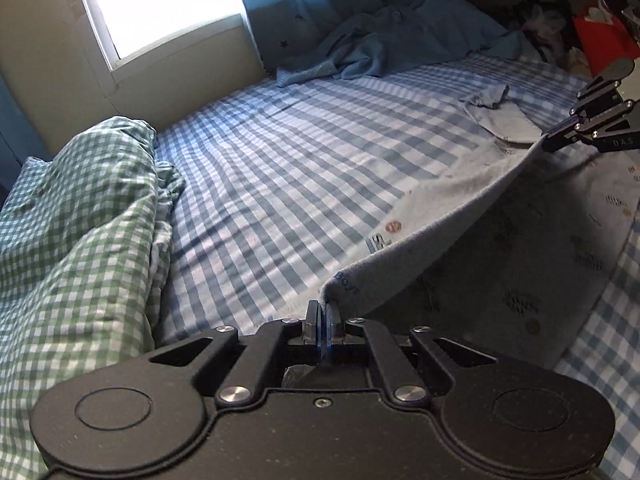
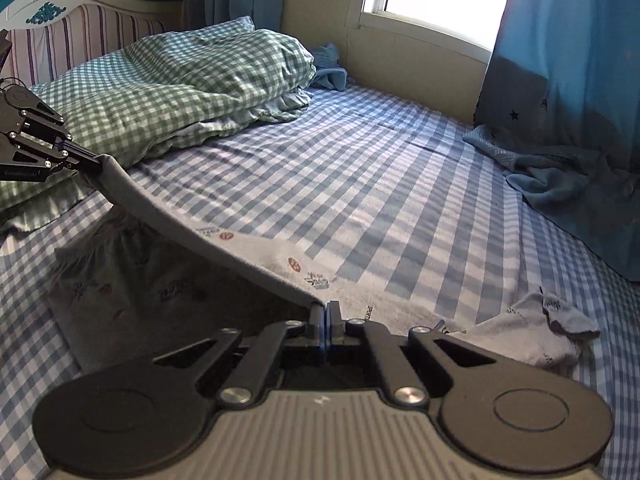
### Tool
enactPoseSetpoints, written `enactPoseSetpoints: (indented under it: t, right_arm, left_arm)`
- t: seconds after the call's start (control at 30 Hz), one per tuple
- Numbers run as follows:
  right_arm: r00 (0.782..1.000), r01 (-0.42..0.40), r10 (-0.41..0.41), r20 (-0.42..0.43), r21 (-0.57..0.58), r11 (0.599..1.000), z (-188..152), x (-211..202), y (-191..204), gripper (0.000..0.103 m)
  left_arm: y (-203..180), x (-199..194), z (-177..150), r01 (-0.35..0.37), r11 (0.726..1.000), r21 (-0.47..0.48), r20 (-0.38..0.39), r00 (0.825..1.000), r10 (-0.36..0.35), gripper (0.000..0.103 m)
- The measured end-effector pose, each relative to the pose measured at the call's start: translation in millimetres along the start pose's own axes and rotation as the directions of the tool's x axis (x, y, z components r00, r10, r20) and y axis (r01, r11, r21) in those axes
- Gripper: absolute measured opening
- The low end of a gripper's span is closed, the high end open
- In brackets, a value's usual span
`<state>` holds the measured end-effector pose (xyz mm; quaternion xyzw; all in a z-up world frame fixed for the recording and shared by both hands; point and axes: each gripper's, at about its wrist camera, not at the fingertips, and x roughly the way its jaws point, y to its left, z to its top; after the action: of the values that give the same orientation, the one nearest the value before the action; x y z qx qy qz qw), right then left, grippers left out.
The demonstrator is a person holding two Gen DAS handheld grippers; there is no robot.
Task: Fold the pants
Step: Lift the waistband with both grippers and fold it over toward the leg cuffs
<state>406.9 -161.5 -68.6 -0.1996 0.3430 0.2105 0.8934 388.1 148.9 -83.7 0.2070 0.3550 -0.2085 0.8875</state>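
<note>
L black hand-held gripper [image 1: 322,312]: matte metal linkage w/ round pivot discs, blue-edged pads pressed together, no gap, pinching one end of the raised edge of the light grey soft-knit pants w/ small printed motifs [image 1: 532,256]. R black hand-held gripper [image 2: 324,312]: same build, ribbed grey plate on its body, jaws fully closed on the other end of that same edge. In the left wrist view the R gripper [image 1: 550,140] shows at the far right, clamped on the fabric; in the right wrist view the L gripper [image 2: 96,162] shows at far left, likewise clamped.

Pants [image 2: 132,280]: the held edge runs as a taut, slightly sagging band between the two grippers, lifted off the bed; fabric looks thick, fleecy, matte. Under the band the rest of the garment lies flat in shadow on the blue-and-white gingham cotton bedsheet [image 1: 280,160], w/ a gathered waistband end nearer the L gripper. A crumpled leg end [image 2: 544,328] lies loosely bunched on the sheet, just right of the R gripper.

Farther out: puffy green-and-white checked duvet [image 2: 180,80], heaped in soft folds toward the striped padded headboard w/ teal trim [image 2: 76,28]. Rumpled blue cloth [image 2: 560,176] lies by the blue star-print curtain [image 2: 560,60], below the bright window [image 1: 160,0].
</note>
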Motion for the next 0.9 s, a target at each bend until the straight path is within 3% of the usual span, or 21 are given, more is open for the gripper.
enactPoseSetpoints:
  t: [0.27,0.63,0.9]
  right_arm:
    - [0.997,0.024,-0.023,-0.075,0.007,1.000,-57.0,-6.9,39.1,0.000]
    - [0.997,0.030,-0.035,-0.076,-0.061,0.998,-64.5,-22.5,59.0,0.000]
    - [0.991,0.014,-0.022,-0.129,-0.068,0.998,-83.5,-19.4,81.6,0.000]
  left_arm:
    - [-42.2,2.5,-53.0,0.020,0.997,0.074,-0.069,0.998,-0.014,0.001]
    - [-56.5,-5.7,-63.1,-0.035,0.986,0.165,-0.065,0.997,0.047,0.001]
    - [-59.3,2.4,-80.5,-0.004,0.978,0.210,-0.124,0.992,0.031,0.001]
